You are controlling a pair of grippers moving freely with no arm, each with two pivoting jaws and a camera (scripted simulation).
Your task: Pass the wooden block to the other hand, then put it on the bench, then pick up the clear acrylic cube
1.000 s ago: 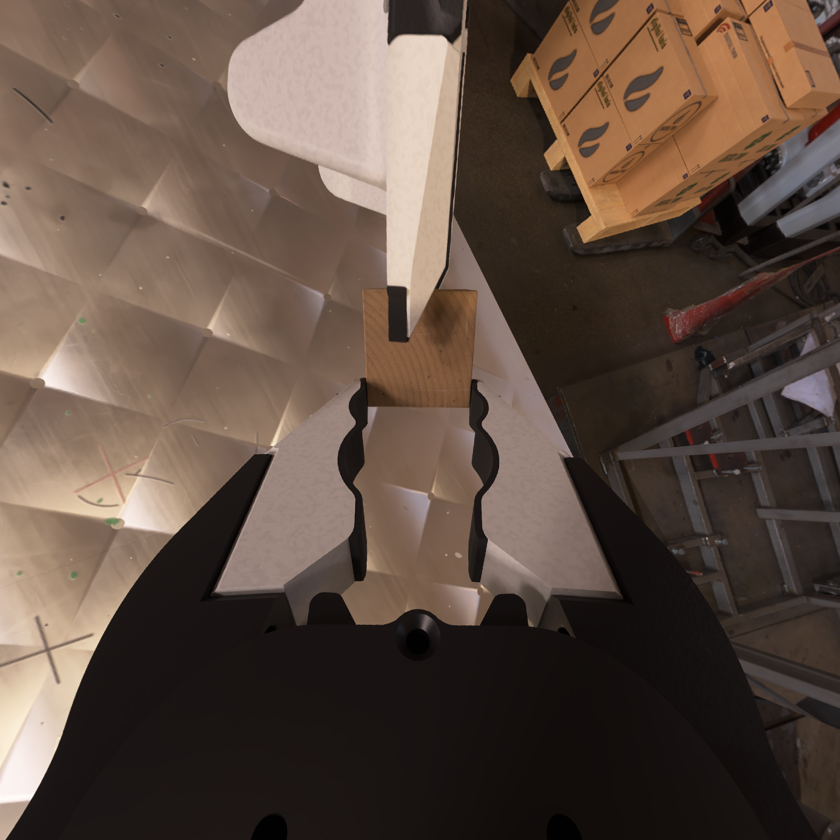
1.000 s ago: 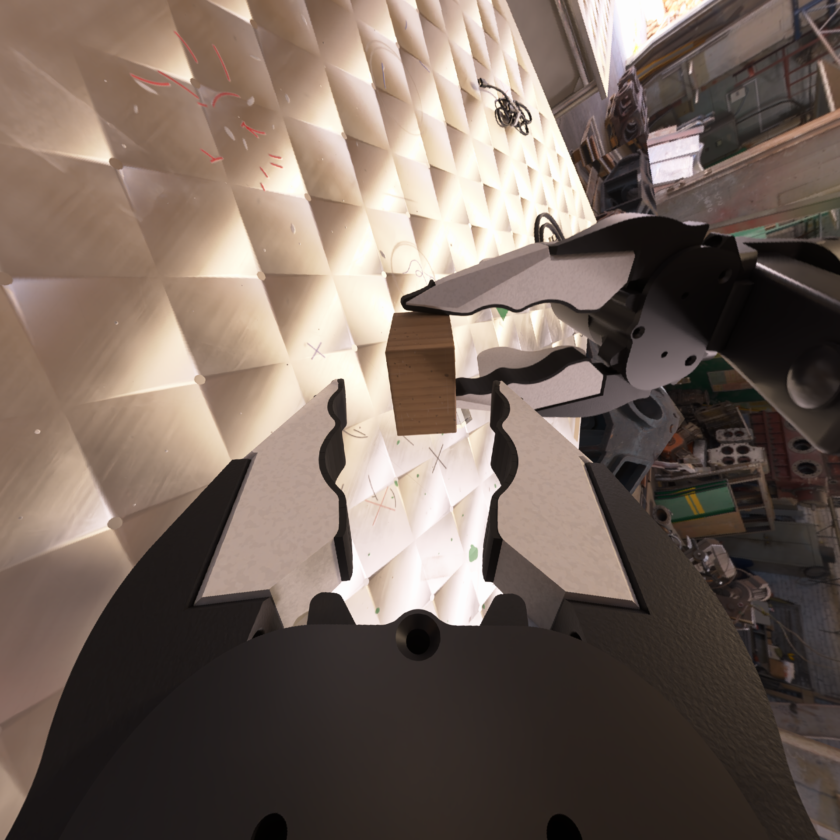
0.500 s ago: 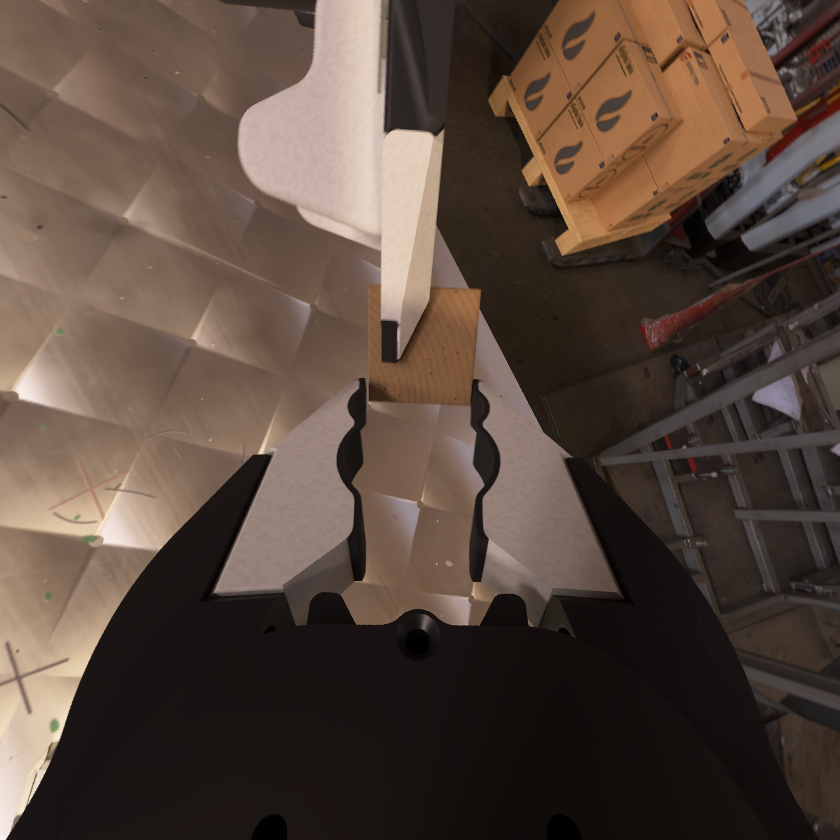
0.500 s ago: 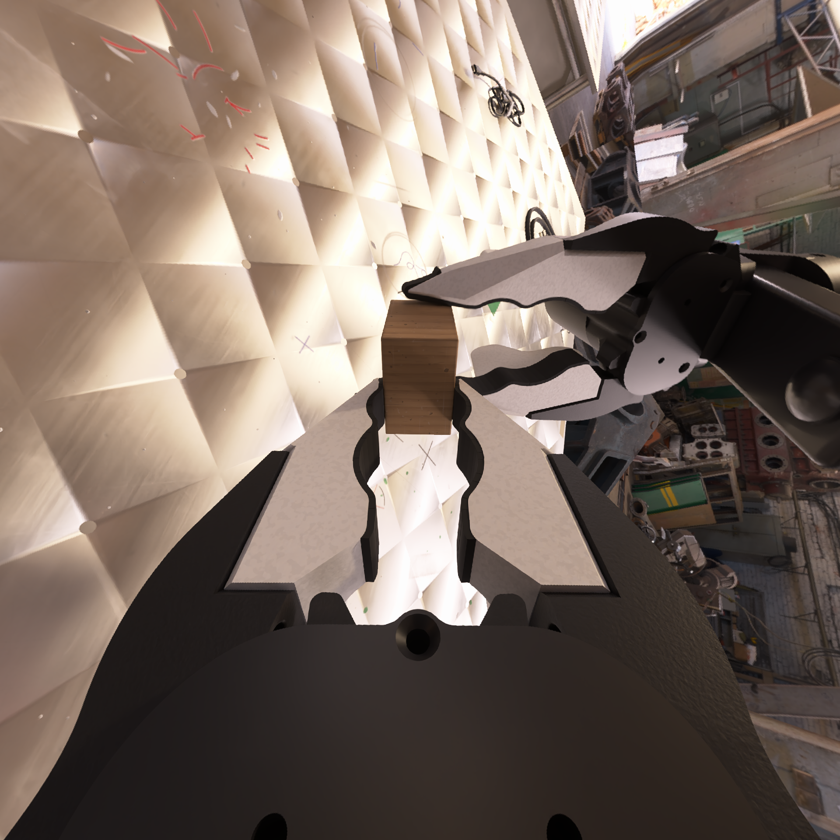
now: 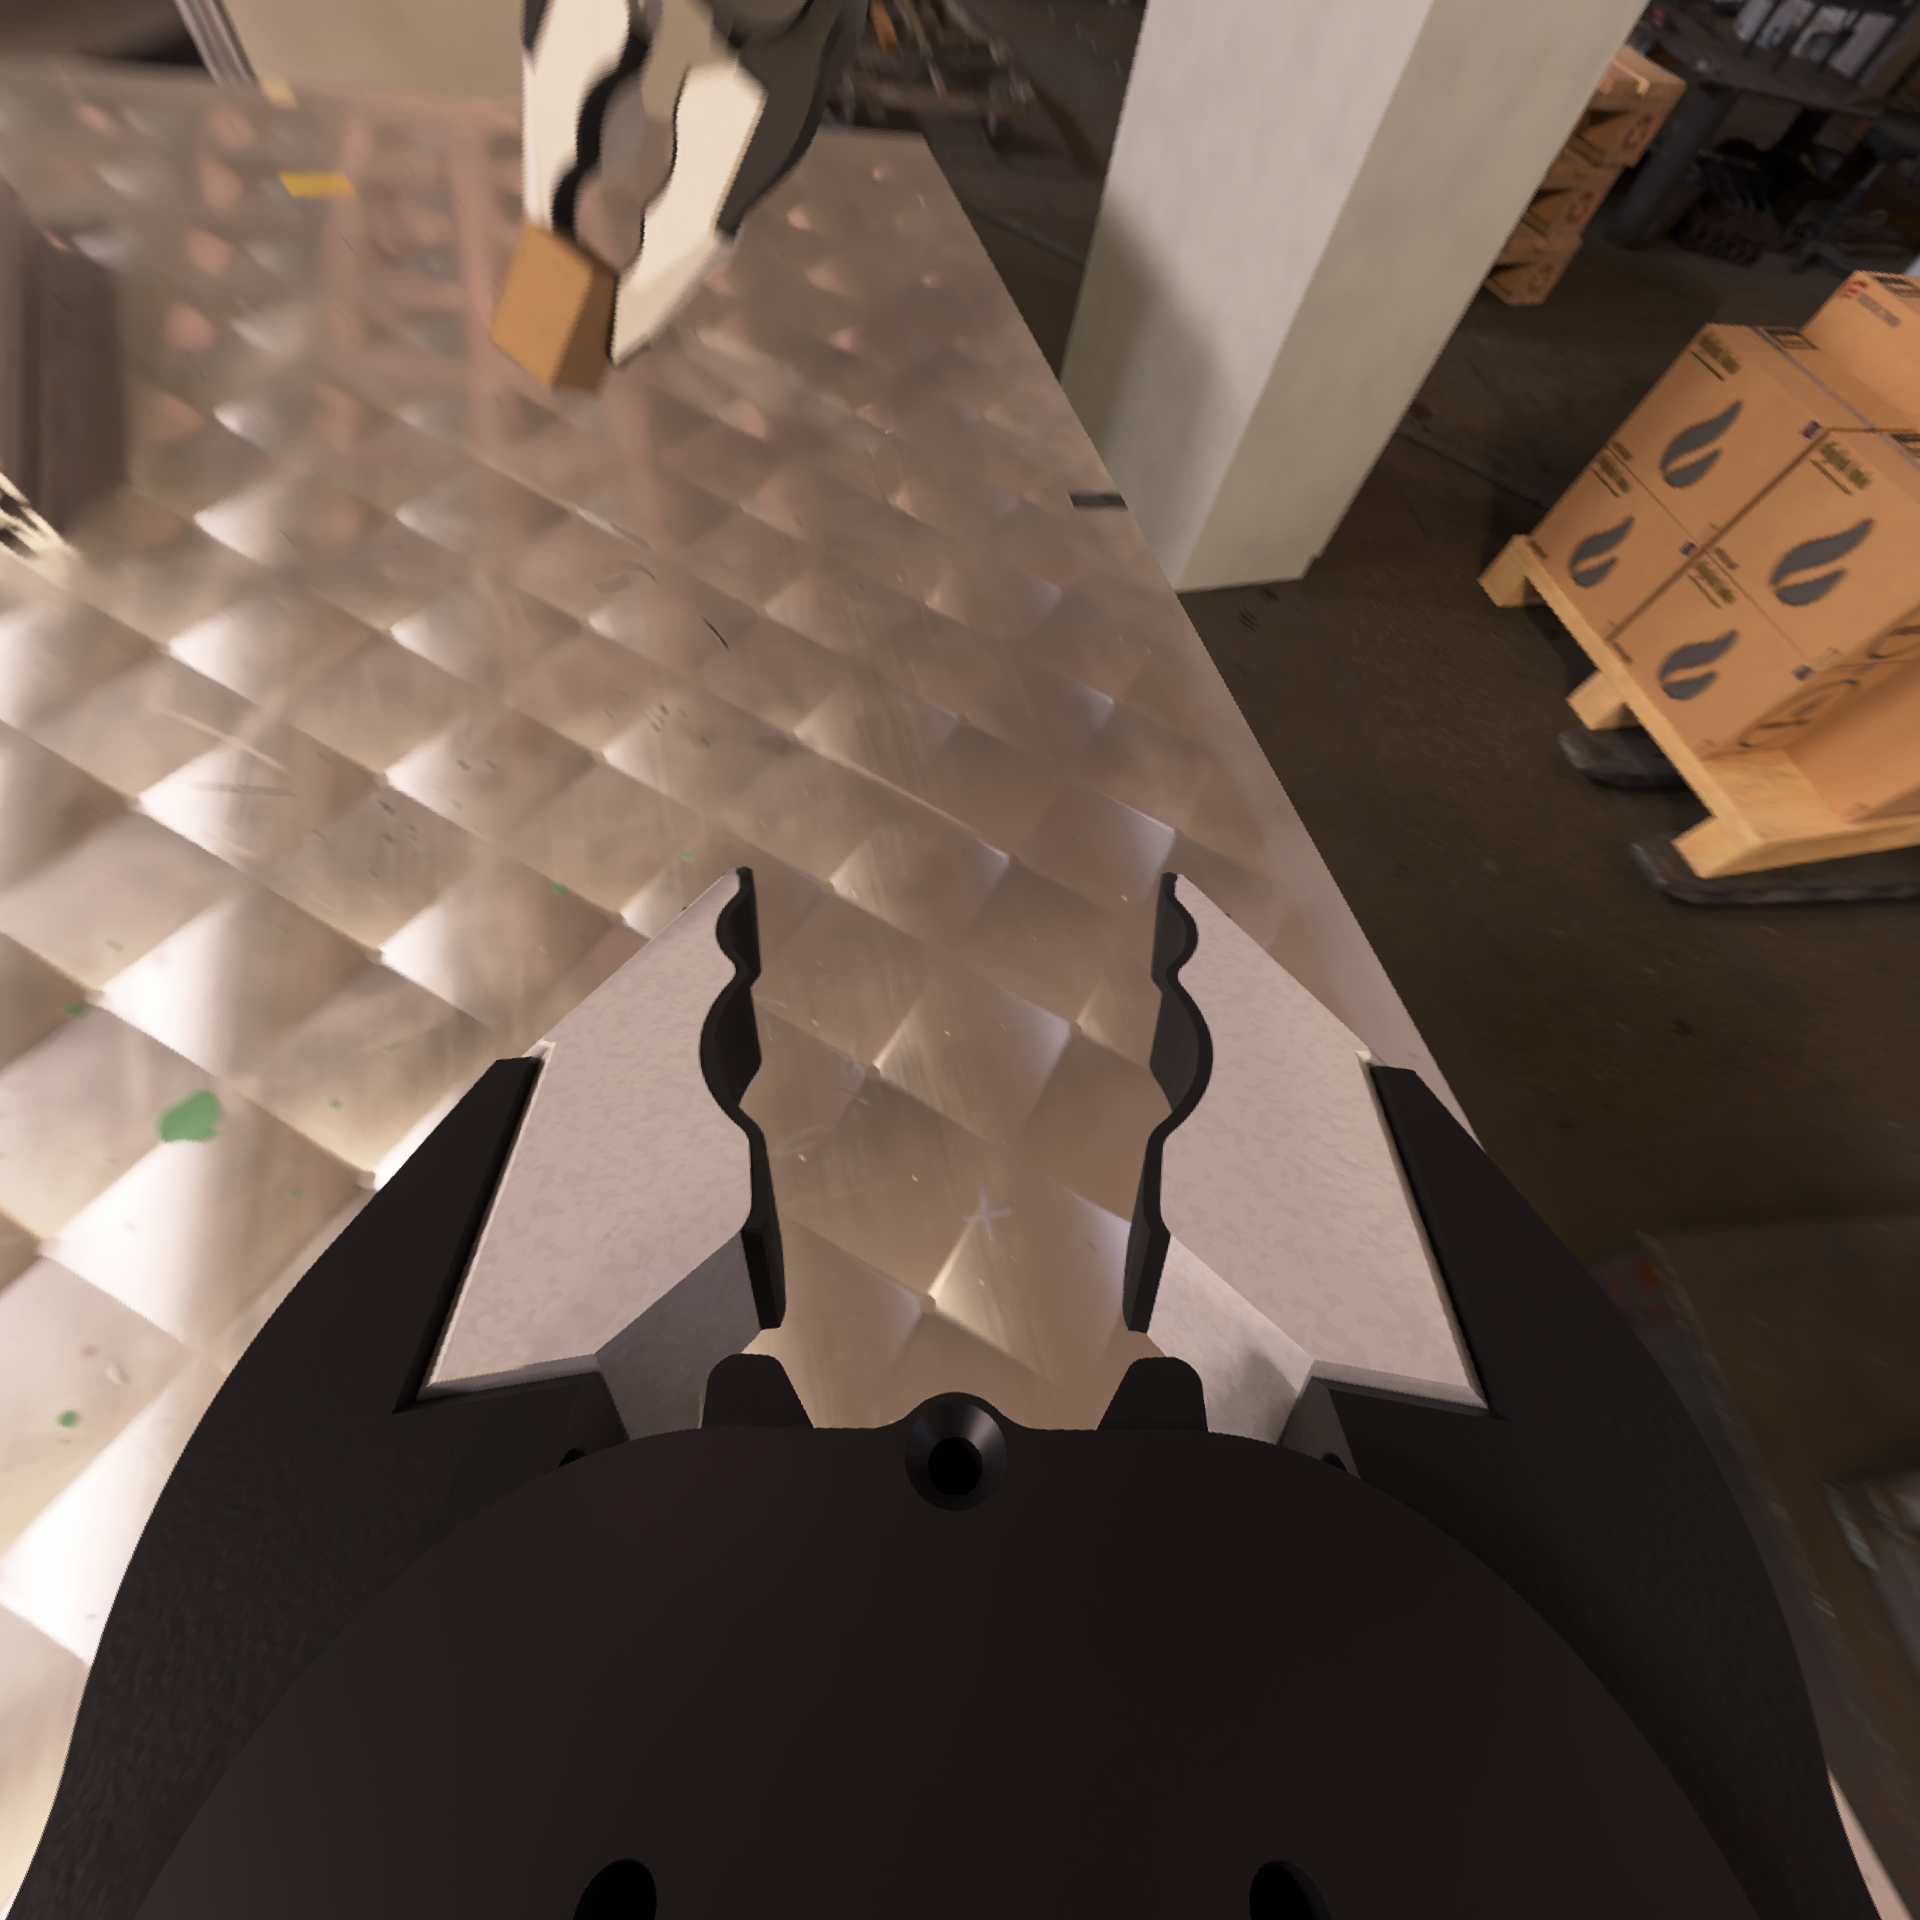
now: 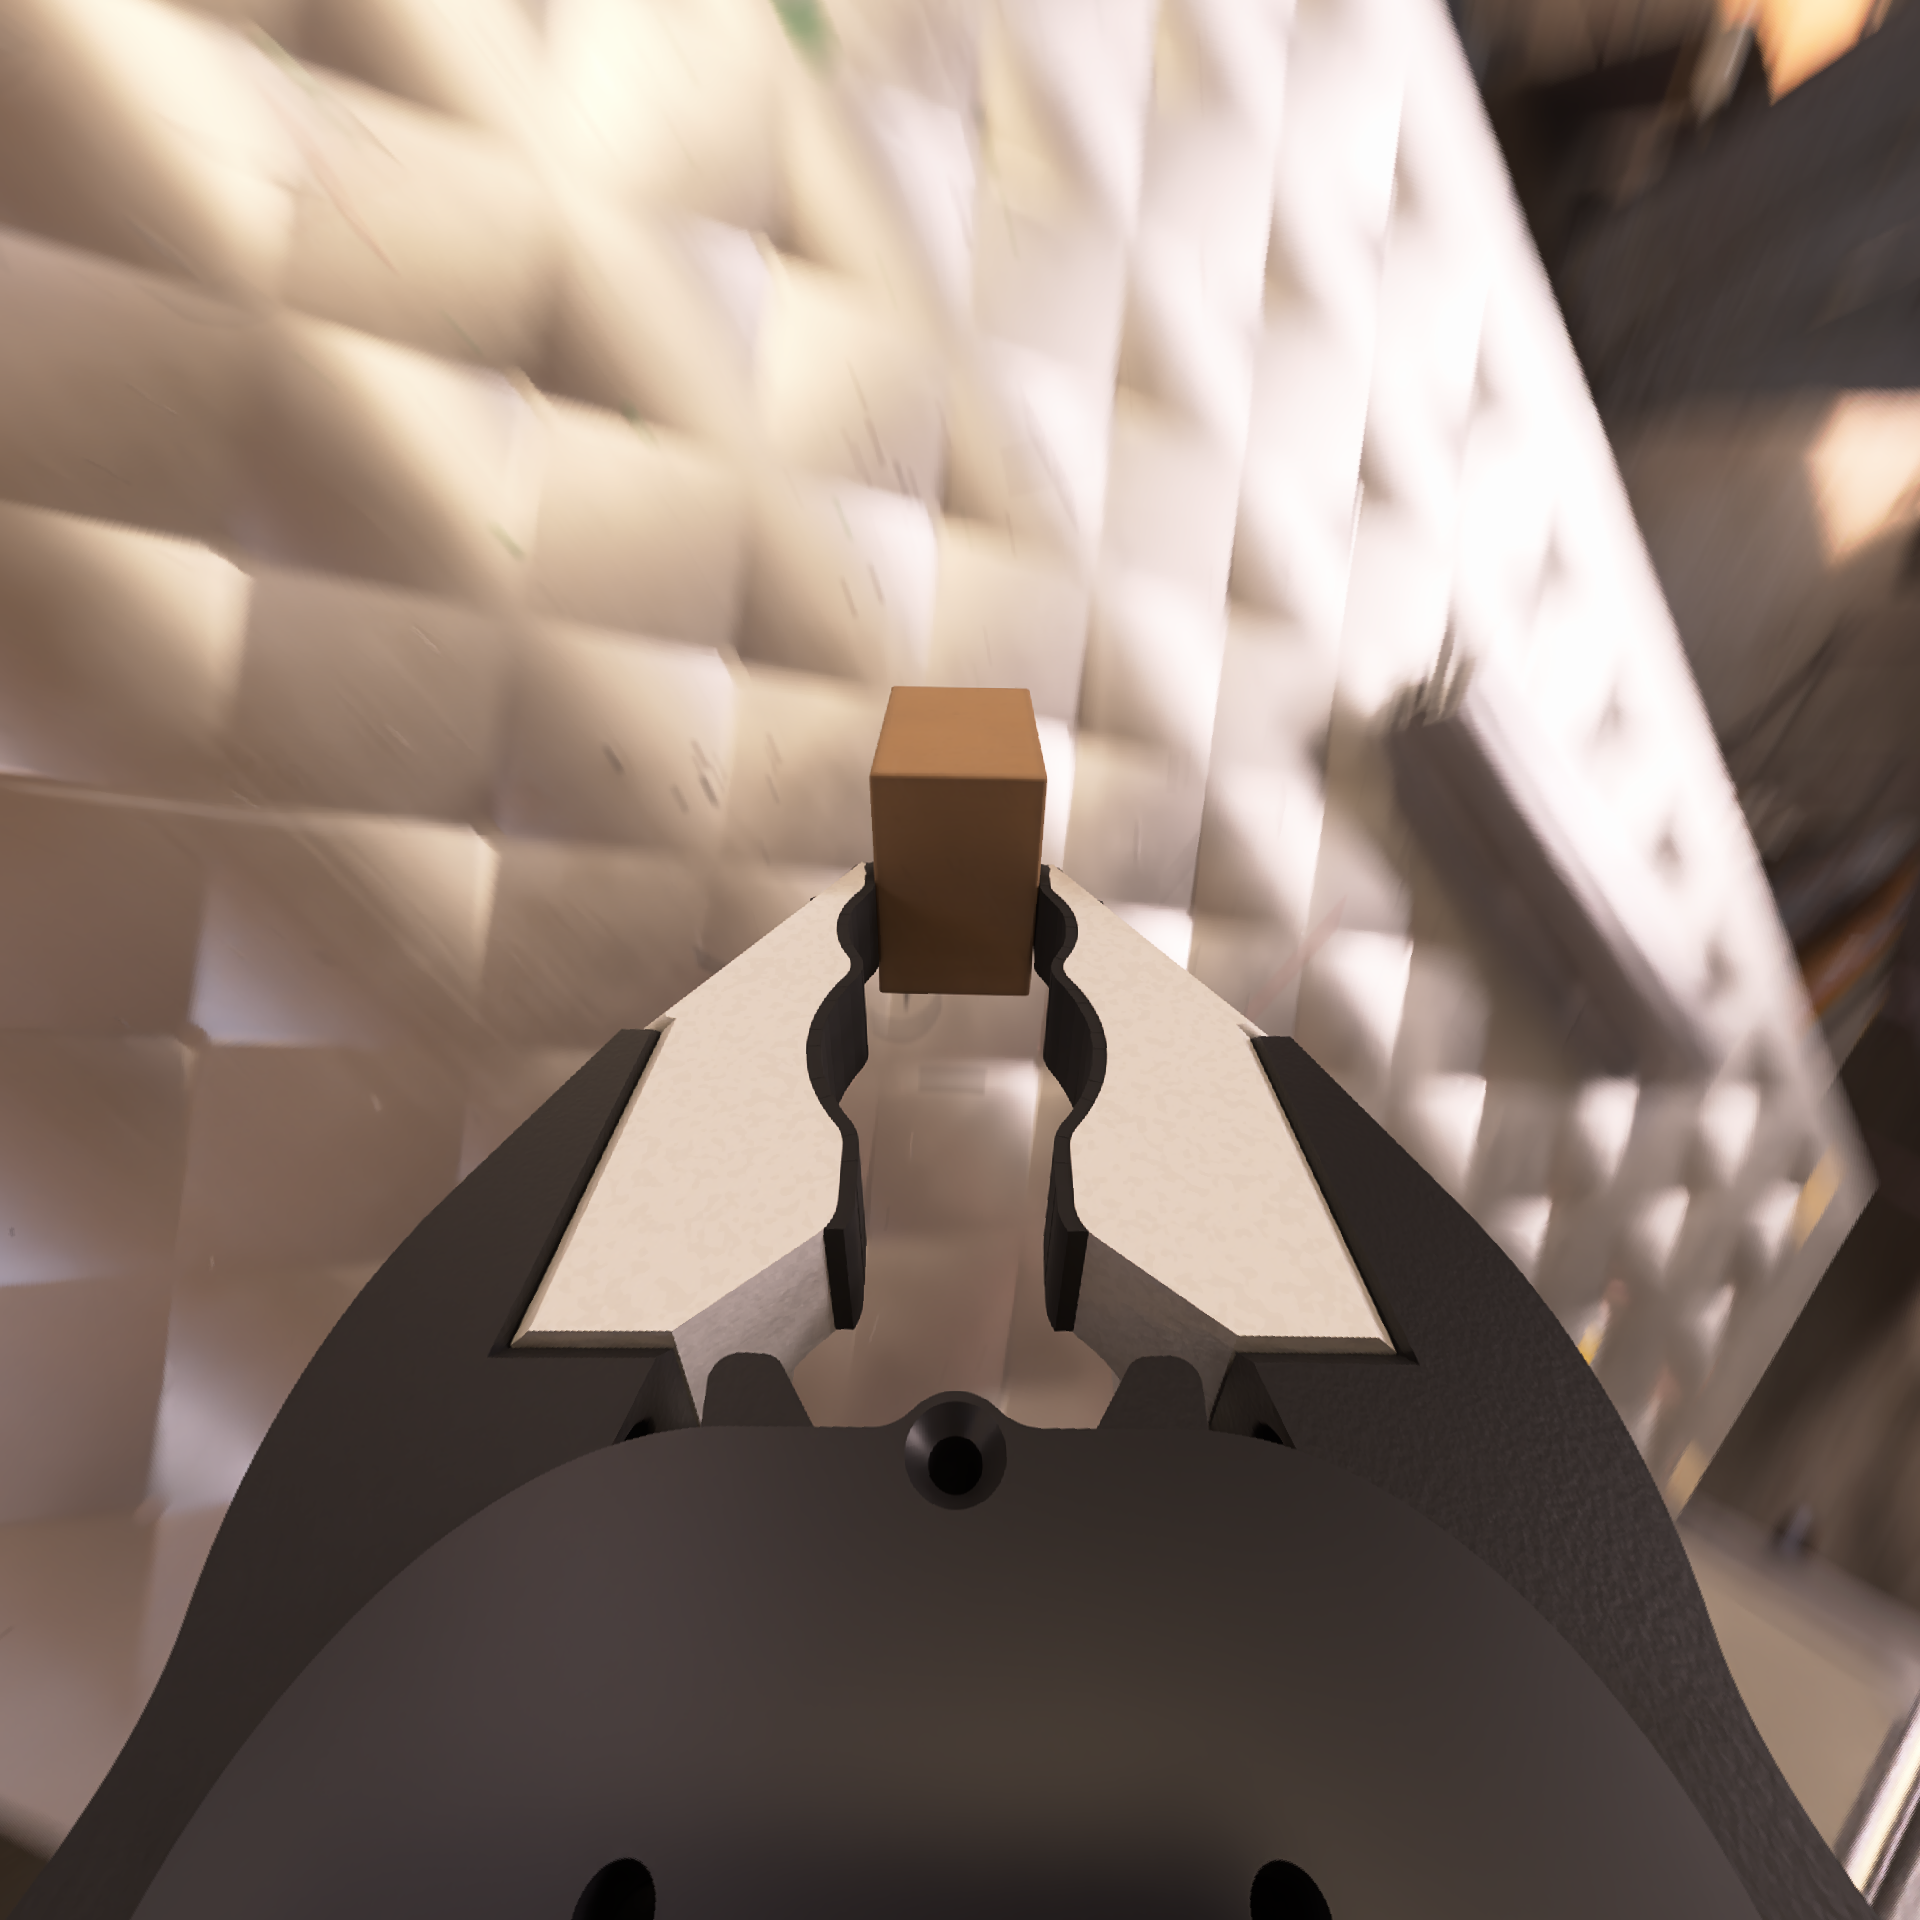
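Observation:
The wooden block (image 6: 956,842) is a small tan cuboid clamped between my right gripper's (image 6: 956,883) fingertips, sticking out past them above the bench. In the left wrist view the same block (image 5: 551,307) shows far off at the top left, held by the right gripper (image 5: 613,281) above the metal bench (image 5: 520,675). My left gripper (image 5: 956,894) is open and empty, over the bench near its right edge. The clear acrylic cube is not visible in either view.
The bench top is brushed metal with a diamond grid pattern (image 6: 416,520). Its right edge (image 5: 1195,623) drops to a dark floor. A white pillar (image 5: 1299,260) and stacked cardboard boxes on a pallet (image 5: 1714,582) stand beyond it. The right wrist view is motion-blurred.
My left gripper has opened, let go of the block and drawn well back. My right gripper, shut on the block, has carried it away and turned over the bench.

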